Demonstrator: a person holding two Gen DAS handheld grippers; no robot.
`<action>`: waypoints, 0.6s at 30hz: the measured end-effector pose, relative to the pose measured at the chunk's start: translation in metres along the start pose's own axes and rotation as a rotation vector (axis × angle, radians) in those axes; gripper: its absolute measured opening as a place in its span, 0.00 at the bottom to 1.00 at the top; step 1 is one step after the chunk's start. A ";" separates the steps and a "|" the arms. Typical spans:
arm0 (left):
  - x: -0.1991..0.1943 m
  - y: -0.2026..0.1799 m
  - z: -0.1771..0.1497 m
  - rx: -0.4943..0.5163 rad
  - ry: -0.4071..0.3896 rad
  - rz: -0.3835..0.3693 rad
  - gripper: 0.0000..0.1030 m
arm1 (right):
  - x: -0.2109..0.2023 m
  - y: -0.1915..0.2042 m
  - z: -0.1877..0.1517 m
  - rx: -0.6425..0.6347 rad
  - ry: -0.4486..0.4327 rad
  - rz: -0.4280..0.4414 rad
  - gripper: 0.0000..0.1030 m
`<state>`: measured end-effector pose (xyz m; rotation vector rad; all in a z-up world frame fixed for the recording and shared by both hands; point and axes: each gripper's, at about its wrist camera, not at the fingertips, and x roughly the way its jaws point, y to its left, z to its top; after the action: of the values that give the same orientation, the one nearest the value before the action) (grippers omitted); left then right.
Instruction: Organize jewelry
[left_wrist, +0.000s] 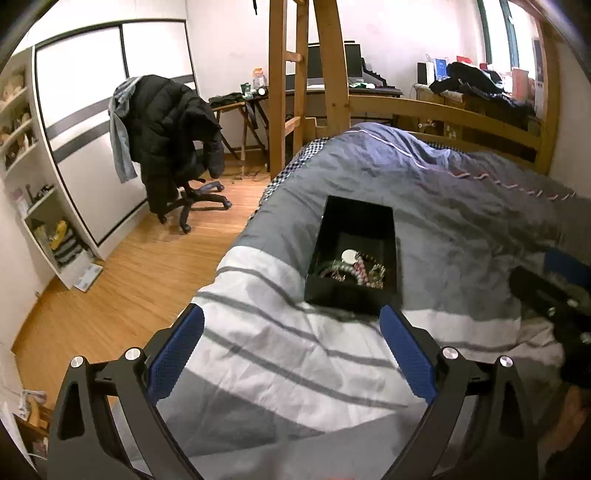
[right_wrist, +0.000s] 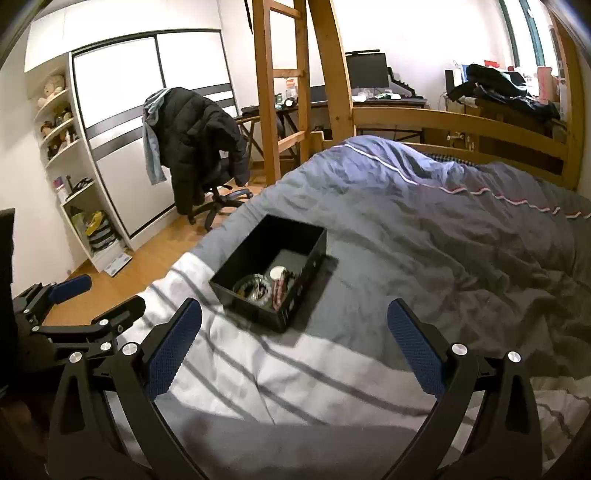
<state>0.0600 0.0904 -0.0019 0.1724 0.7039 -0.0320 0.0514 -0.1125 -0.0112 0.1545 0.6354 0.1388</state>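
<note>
Setting: bedroom; a bed with a grey duvet (left_wrist: 461, 221) and a white striped blanket (left_wrist: 280, 354) laid over its near end
Black box (right_wrist: 255, 308): open-topped, rectangular, resting on the duvet where grey meets white, near the bed's left edge
Jewelry (left_wrist: 352, 271): a tangle of bracelets, beads and one round pale piece, heaped in the near end of the box; the far end shows bare black floor
Left gripper (left_wrist: 291, 354): jaws spread wide, nothing between the blue pads, held above the striped blanket just short of the box's near wall
Right gripper (right_wrist: 295, 354): jaws likewise spread wide and empty, above the blanket, the box ahead and slightly left
Relation of grippers: side by side, neither touching the box
Background: office chair (right_wrist: 207, 192) draped with a dark jacket (right_wrist: 199, 136), white wardrobe (left_wrist: 92, 122), wooden bed frame (left_wrist: 443, 114), wooden floor (left_wrist: 140, 266)
</note>
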 end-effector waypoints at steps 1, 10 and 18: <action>-0.001 -0.002 -0.004 0.007 -0.009 0.018 0.92 | -0.002 -0.002 -0.003 -0.003 -0.001 -0.003 0.96; 0.001 -0.010 -0.021 0.029 -0.029 0.000 0.92 | -0.013 -0.011 -0.009 -0.039 -0.034 -0.005 0.96; 0.002 0.000 -0.025 -0.022 -0.052 0.017 0.92 | -0.009 -0.008 -0.013 -0.039 -0.006 -0.022 0.96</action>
<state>0.0449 0.0945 -0.0219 0.1556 0.6508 -0.0121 0.0374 -0.1204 -0.0181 0.1103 0.6277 0.1296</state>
